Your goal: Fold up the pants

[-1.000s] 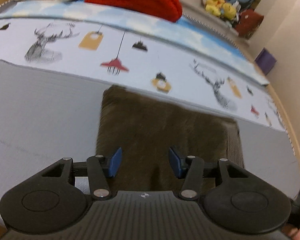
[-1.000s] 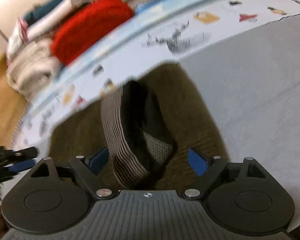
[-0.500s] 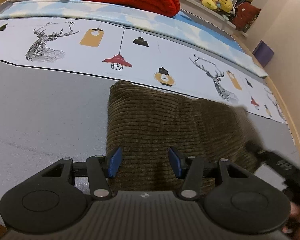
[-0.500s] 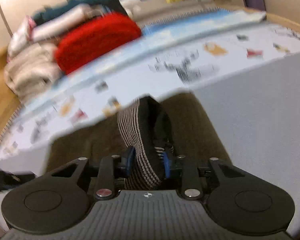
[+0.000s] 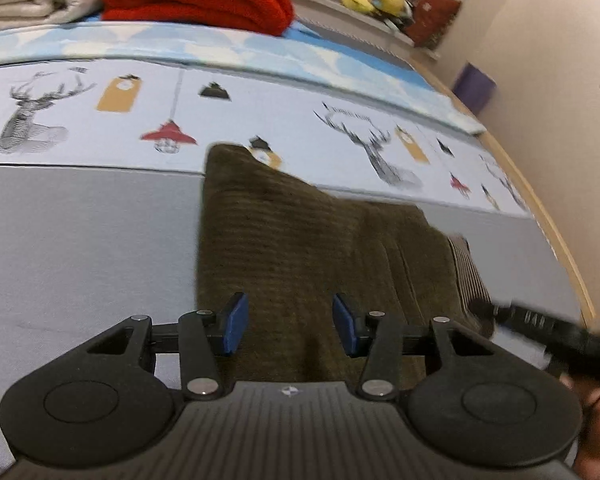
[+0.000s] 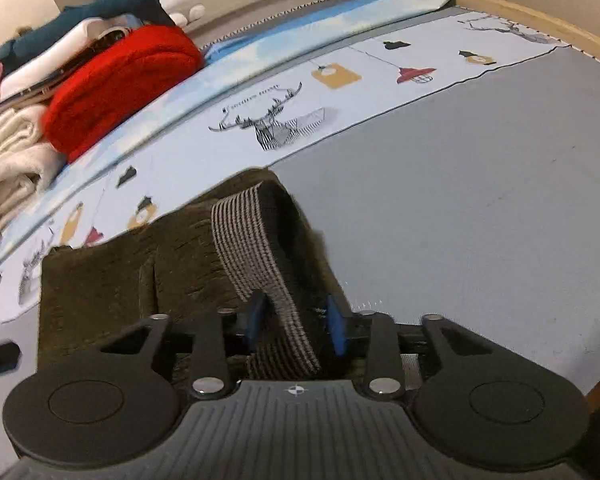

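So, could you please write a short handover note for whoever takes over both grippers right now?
Left gripper: closing, with brown corduroy between its pads at the pants' near edge, not pinched yet.
Right gripper: around the striped waistband, jaws easing open, band raised off the bed.
Pants: folded flat on the grey bedsheet, waistband at the right end.
Done: folded lengthwise, it seems.
Left: probably carry the waistband end across and smooth.

Black ribbed left tool (image 5: pixel 287 324) and right tool (image 6: pixel 296 324): blue fingertip pads (image 5: pixel 234 322), silver screws, round side discs.
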`<state>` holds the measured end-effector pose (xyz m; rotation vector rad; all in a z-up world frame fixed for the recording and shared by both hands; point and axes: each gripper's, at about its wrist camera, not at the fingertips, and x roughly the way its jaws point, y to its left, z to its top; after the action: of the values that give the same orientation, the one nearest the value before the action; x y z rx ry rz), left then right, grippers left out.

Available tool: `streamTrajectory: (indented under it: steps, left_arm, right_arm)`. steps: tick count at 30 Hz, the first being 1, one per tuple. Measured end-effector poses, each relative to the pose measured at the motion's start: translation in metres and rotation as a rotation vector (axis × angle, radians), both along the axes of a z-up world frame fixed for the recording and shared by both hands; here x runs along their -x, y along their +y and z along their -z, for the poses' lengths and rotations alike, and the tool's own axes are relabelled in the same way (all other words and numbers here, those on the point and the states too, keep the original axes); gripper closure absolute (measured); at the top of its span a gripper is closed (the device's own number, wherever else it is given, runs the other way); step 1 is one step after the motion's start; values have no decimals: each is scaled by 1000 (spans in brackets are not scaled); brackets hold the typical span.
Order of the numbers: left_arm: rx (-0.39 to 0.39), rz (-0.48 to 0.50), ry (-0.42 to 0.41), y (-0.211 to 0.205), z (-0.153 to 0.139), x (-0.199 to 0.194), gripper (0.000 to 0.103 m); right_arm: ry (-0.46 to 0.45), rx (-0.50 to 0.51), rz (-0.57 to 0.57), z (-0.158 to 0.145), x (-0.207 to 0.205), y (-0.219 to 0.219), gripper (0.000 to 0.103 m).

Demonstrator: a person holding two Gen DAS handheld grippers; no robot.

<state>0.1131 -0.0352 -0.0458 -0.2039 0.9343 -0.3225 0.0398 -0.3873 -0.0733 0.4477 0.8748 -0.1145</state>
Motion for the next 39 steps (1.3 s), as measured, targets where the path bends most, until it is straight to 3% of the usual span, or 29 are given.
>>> streamTrajectory:
  steps: [2,3,5,6,8,10,11,12,14,17,21,22,24,25,27,31,35,39]
  left_arm:
    - [-61,49,57,-7,9,1,52]
    - [-130,77,108,-13,20,0,52]
    - [-280,107,175,-22,41,0,52]
    - [-309,97,190,-23,46,-1,52]
    - [-280,77,206,-19,45,-5,52]
    - [-250,56,215,-15,45,-7,50]
    - [-247,49,215,-14,45,-7,49]
    - [-252,45,215,-14,45,-7,47]
    - [-256,36,204,-14,43,-9,46]
    - [-236,0,152,-10,33,-11,46]
    - [-151,-73,66,0,19,-15,46]
    - [-146,-81,70,1,21,-17,46]
    - [-190,-87,167,0,43,-27,47]
    - [-208,-89,224,0,57,-30,45]
    - [-169,-122,238,6,60,-30,44]
    - [-187,-126,133,11,36,-17,45]
    - [-145,-130,51,21,10,-2,43]
    - [-173,-133,21,25,-27,-3,38]
  right_arm:
    - [-51,93,-22,-15,4,3,64]
    - [-91,132,-29,-22,8,6,63]
    - [-161,137,-66,-33,15,8,63]
    - [-180,119,-89,-35,16,9,63]
    - [-134,103,-153,-29,9,13,59]
    - [42,135,-211,-3,-4,19,54]
    - [96,147,-206,10,-6,20,42]
    - [105,135,-165,13,-6,15,31]
    - [115,77,-123,11,-11,4,32]
    - [76,74,-94,5,-12,0,32]
    - [34,98,-96,1,-12,-2,33]
    - [57,117,-110,5,-16,3,32]
    - [100,133,-114,16,-11,7,20]
    - [103,117,-93,17,-10,5,19]
    - [107,75,-75,16,-9,1,20]
    - [60,134,-78,3,-1,8,24]
    - [-56,166,-91,-27,10,11,25]
    - [-135,166,-118,-58,13,-1,20]
